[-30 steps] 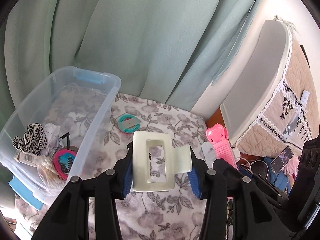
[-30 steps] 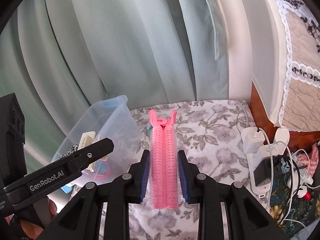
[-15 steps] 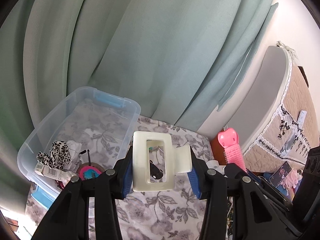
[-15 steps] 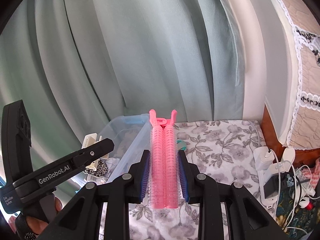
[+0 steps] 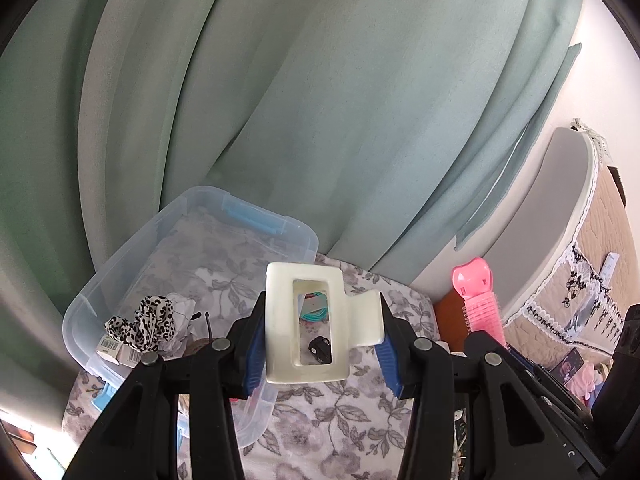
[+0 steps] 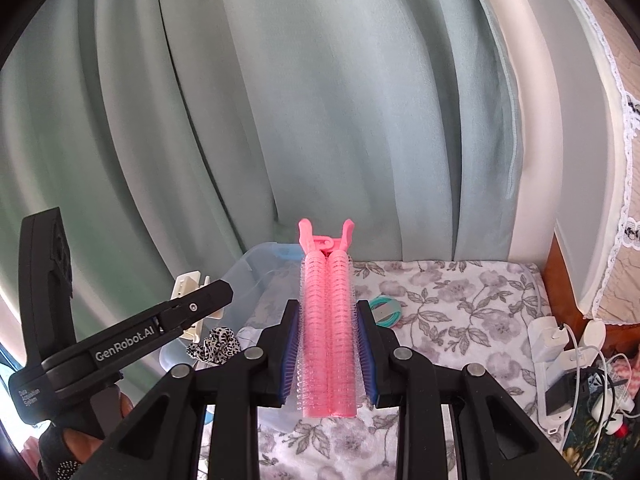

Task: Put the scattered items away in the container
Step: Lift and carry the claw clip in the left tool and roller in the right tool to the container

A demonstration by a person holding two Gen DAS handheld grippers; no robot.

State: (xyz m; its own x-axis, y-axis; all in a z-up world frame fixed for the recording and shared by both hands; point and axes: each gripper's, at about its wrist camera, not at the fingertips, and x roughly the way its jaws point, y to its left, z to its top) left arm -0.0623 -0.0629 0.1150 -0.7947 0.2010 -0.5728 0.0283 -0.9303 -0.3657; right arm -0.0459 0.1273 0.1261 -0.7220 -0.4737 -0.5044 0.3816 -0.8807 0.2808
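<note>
Floral cloth (image 6: 448, 304) covers the surface, w/ pale green curtains (image 5: 320, 100) hanging behind it and a padded headboard w/ lace trim (image 5: 600, 248) off to the right.

Nearest in left wrist view: left gripper (image 5: 322, 338) clamped on a cream claw clip (image 5: 306, 322), blue pads pressing both sides, clip held above the cloth, just right of the bin's near corner. Through the clip's window a small black item (image 5: 319, 347) and a teal hair-tie ring (image 5: 316, 312) show on the cloth beyond. Left of it, the clear plastic bin (image 5: 120, 256), blue latch at its far end; inside, at near end, a leopard-print scrunchie (image 5: 144, 322) next to a tagged white item, details too small to tell.

Right wrist view: right gripper (image 6: 327, 356) closed tight on a pink roller clip (image 6: 327, 320), lengthwise betw. the pads, its forked end pointing away toward the bin's far rim. Teal ring lies just right of that gripper on the cloth. Farther right, at cloth's edge, white chargers and cables (image 6: 560, 344). A hand (image 6: 76, 440) grips the left gripper's handle at lower left.
</note>
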